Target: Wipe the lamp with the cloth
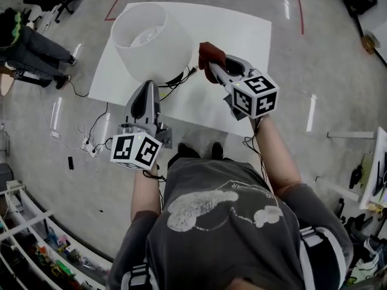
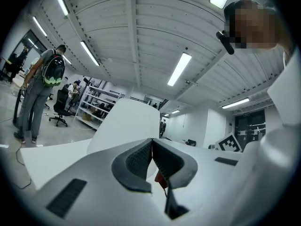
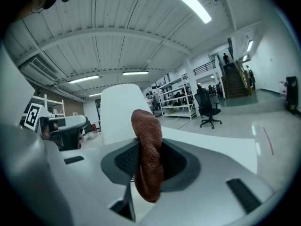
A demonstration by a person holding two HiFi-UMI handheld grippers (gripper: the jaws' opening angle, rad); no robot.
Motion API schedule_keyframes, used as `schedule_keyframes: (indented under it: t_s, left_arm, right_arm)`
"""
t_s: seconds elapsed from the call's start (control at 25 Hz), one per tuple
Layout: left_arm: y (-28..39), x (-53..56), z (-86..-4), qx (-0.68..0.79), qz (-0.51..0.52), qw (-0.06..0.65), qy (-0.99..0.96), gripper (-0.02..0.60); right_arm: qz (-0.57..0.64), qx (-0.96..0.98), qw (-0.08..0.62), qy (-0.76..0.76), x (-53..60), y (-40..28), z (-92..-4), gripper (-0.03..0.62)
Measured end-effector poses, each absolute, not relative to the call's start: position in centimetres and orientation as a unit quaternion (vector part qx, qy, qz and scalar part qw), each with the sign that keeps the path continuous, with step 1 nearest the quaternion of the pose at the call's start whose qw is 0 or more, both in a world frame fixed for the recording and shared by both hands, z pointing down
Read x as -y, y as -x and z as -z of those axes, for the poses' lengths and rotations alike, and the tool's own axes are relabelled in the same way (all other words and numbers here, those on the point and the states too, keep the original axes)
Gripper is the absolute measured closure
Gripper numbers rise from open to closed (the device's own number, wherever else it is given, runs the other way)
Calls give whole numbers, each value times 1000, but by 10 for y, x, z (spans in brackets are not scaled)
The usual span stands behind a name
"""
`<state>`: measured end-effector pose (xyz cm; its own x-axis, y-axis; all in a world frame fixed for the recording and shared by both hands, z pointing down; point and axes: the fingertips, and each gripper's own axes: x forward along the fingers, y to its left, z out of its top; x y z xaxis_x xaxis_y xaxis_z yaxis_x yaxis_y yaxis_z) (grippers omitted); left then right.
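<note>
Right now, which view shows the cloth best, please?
The right gripper view: the cloth fills its centre, clamped in the right tongs. The head view shows a small brown lump; the left gripper view only a red sliver.

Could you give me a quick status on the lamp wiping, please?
Left claw shut, empty. Right claw shut on cloth, beside lamp, apparently not touching. Nothing between them.

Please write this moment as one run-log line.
left gripper: shut, empty | right gripper: shut on cloth | lamp: on table | cloth: beside lamp, apart
</note>
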<state>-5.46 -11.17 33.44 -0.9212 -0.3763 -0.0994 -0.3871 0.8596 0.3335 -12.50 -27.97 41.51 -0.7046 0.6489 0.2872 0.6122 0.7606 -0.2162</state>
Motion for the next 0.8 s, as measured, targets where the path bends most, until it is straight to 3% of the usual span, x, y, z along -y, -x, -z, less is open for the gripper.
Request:
schedule_keyframes:
  t_s: [0.36, 0.8]
  left_arm:
    - [67, 97, -317, -969, -157, 35, 188, 574]
    - [78, 85, -316, -973, -158, 38, 162, 574]
  right_arm:
    - [-41, 933, 101, 343, 265, 159, -330, 497]
    - [-10, 917, 90, 389, 228, 187, -315, 497]
